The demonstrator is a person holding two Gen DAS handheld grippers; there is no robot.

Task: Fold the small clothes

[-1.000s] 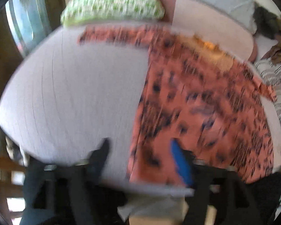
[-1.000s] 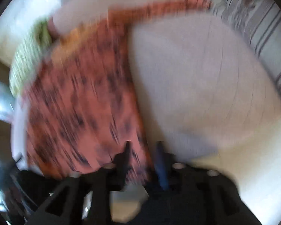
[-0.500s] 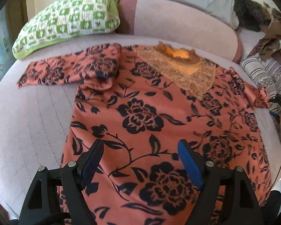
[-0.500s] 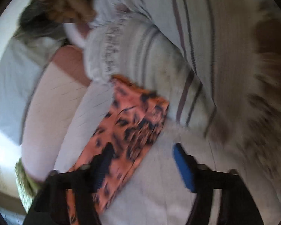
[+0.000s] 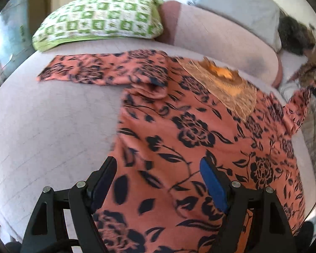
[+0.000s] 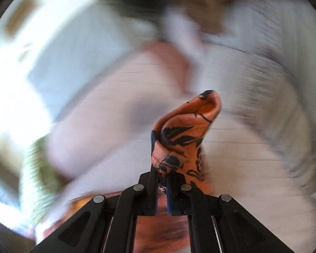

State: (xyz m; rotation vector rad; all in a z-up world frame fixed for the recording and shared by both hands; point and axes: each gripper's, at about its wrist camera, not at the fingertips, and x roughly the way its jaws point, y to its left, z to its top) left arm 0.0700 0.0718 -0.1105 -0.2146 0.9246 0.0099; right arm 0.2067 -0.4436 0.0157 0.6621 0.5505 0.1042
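Note:
An orange dress with black flowers [image 5: 189, 130] lies spread on a pale bed [image 5: 52, 126], gold neckline [image 5: 227, 84] toward the far side. Its left sleeve [image 5: 80, 71] lies flat, pointing left. My left gripper [image 5: 158, 172] hovers open over the lower left part of the dress, nothing between its fingers. In the right wrist view my right gripper [image 6: 162, 177] is shut on the right sleeve end [image 6: 185, 130], which stands up bunched above the jaws, lifted off the bed. The right sleeve [image 5: 299, 105] shows raised at the left wrist view's right edge.
A green-and-white checked pillow [image 5: 99, 19] and a pinkish bolster [image 5: 221, 35] lie along the far side of the bed. A grey pillow [image 5: 238, 6] and dark clothes [image 5: 295, 38] sit at the back right. Striped bedding [image 5: 313, 130] lies to the right.
My right gripper closed on the right sleeve end and lifted it, swinging fast. My left gripper shifted left over the dress, staying open.

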